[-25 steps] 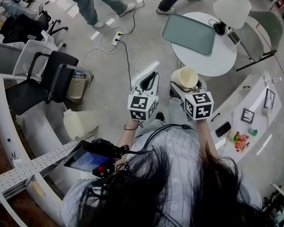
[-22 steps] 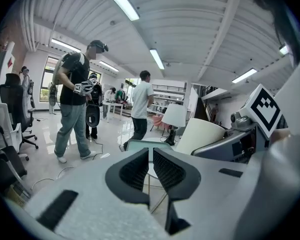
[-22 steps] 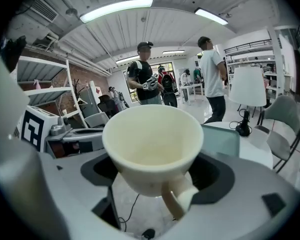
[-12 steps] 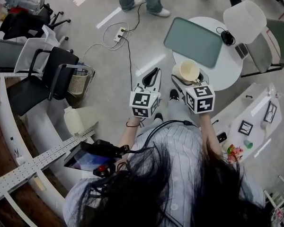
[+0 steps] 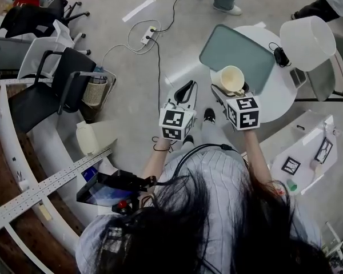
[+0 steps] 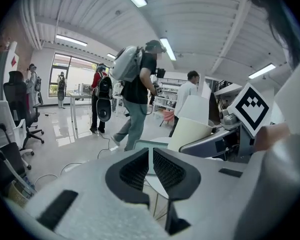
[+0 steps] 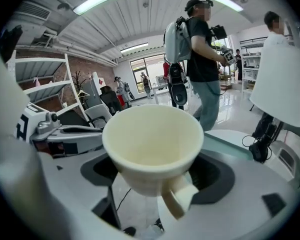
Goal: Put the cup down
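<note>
Cream-coloured cup [image 7: 152,149] pinched by its lower body between the jaws of the right gripper [image 7: 157,173], upright, mouth open to the ceiling, handle turned toward the person. Seen from the head camera, the cup [image 5: 231,80] hangs above the near edge of the round white table [image 5: 274,90], beside or possibly over the grey-green mat [image 5: 237,50]; height above the top cannot be judged. The left gripper [image 6: 151,166] is carried alongside, jaws pressed nearly together on nothing. To set down well: keep the rim level, descend straight until the base bears fully on the tabletop, clear of the edge, and only then spread the jaws.
</note>
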`<action>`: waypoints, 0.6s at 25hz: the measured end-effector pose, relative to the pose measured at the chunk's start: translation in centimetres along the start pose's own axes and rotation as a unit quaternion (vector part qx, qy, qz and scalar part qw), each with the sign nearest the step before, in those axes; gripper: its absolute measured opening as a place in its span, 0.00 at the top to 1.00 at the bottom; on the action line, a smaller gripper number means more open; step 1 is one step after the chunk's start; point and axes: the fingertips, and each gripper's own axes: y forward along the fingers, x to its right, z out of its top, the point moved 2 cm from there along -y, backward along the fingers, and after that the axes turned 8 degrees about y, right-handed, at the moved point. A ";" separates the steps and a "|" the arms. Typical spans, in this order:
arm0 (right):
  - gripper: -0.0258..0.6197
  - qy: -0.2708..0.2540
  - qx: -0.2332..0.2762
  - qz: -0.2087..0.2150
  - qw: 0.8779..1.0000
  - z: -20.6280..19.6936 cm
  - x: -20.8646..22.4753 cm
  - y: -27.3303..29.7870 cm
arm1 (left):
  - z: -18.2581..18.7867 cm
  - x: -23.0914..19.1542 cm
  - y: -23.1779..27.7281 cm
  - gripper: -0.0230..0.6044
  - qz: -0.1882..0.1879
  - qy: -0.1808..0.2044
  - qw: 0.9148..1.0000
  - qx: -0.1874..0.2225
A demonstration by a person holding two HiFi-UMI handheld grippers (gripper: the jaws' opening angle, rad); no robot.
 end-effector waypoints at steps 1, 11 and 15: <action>0.32 -0.002 -0.003 0.001 1.000 0.2 0.4 0.5 | 0.0 -0.1 0.3 0.90 0.002 -0.001 1.000 -0.002; 0.32 -0.050 -0.022 0.003 0.999 1.7 2.9 5.2 | -0.9 -1.2 2.8 0.90 0.017 -0.017 1.000 -0.011; 0.32 -0.072 -0.032 0.004 0.997 2.1 3.3 7.4 | -1.3 -1.7 3.4 0.90 0.022 -0.022 0.999 -0.017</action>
